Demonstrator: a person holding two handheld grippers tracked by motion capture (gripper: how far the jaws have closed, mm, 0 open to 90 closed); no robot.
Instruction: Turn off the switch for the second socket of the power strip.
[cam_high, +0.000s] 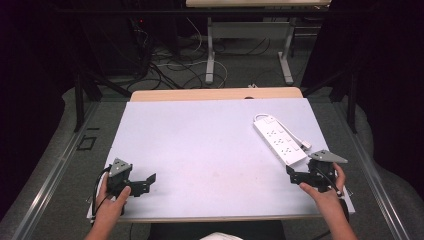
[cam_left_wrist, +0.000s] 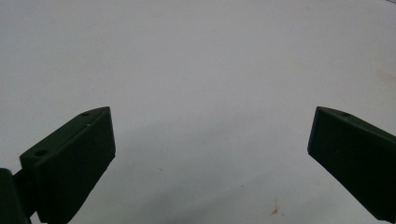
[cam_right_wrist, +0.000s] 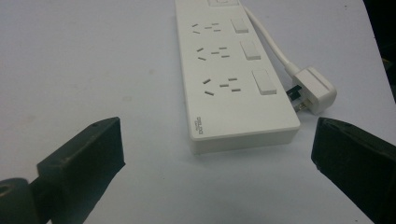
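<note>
Ok, 1 power strip (cam_right_wrist: 233, 79) w/ 3 sockets, 1 plug (cam_right_wrist: 314, 88) at its 3 o'clock. Right gripper (cam_right_wrist: 217, 154) and left gripper (cam_left_wrist: 210, 154): jaws wide apart, holding nothing.

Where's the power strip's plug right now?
In the right gripper view the plug lies on the table just right of the power strip, near its close end, ahead of the open right gripper.

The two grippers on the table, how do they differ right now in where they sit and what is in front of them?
The left gripper sits at the table's near left with bare white tabletop ahead of its jaws. The right gripper sits at the near right, just short of the white power strip, whose near end lies ahead between its jaws, its plug beside it. Both are hand-held, open and hold nothing.
</note>
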